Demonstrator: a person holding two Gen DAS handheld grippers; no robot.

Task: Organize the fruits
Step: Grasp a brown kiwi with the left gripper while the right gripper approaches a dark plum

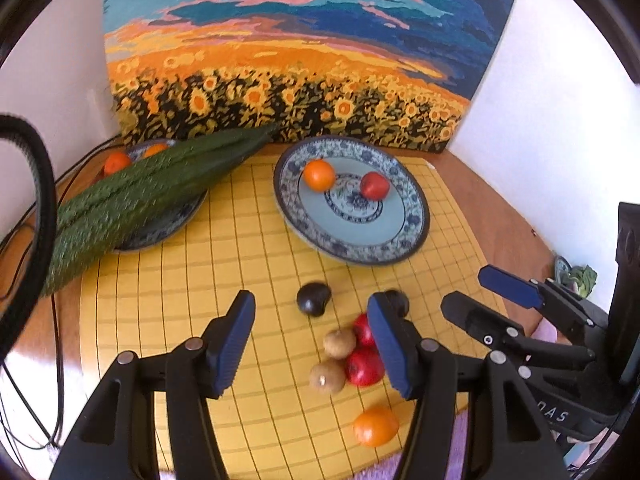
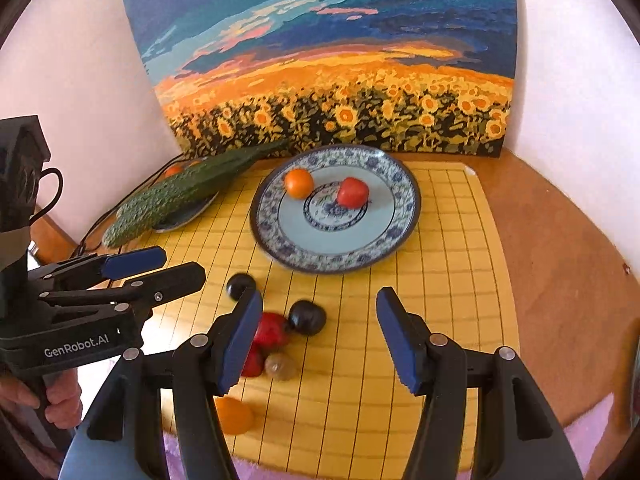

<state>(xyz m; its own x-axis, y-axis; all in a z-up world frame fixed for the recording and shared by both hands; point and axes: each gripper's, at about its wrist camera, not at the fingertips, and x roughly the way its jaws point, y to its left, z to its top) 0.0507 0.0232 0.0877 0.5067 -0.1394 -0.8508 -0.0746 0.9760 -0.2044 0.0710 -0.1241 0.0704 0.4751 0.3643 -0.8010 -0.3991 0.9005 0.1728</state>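
A blue-patterned plate (image 1: 400, 248) (image 2: 384, 248) stands on the yellow grid mat and holds an orange (image 1: 319, 175) (image 2: 299, 183) and a red fruit (image 1: 375, 185) (image 2: 352, 193). Loose fruit lies near me: a dark fruit (image 1: 313, 299) (image 2: 307, 317), two red fruits (image 1: 365, 366) (image 2: 273, 330), two brown fruits (image 1: 339, 343) (image 2: 280, 366) and an orange (image 1: 375, 426) (image 2: 234, 416). My left gripper (image 1: 312, 344) (image 2: 168, 266) is open and empty above the mat. My right gripper (image 2: 320, 340) (image 1: 496, 292) is open and empty just right of the loose fruit.
A second plate (image 1: 160, 232) (image 2: 188, 212) at the back left holds oranges (image 1: 117, 162) under a long green bitter gourd (image 1: 140, 204) (image 2: 180, 192). A sunflower painting (image 1: 304, 60) (image 2: 340, 60) leans on the wall. Cables (image 1: 24, 216) run at the left.
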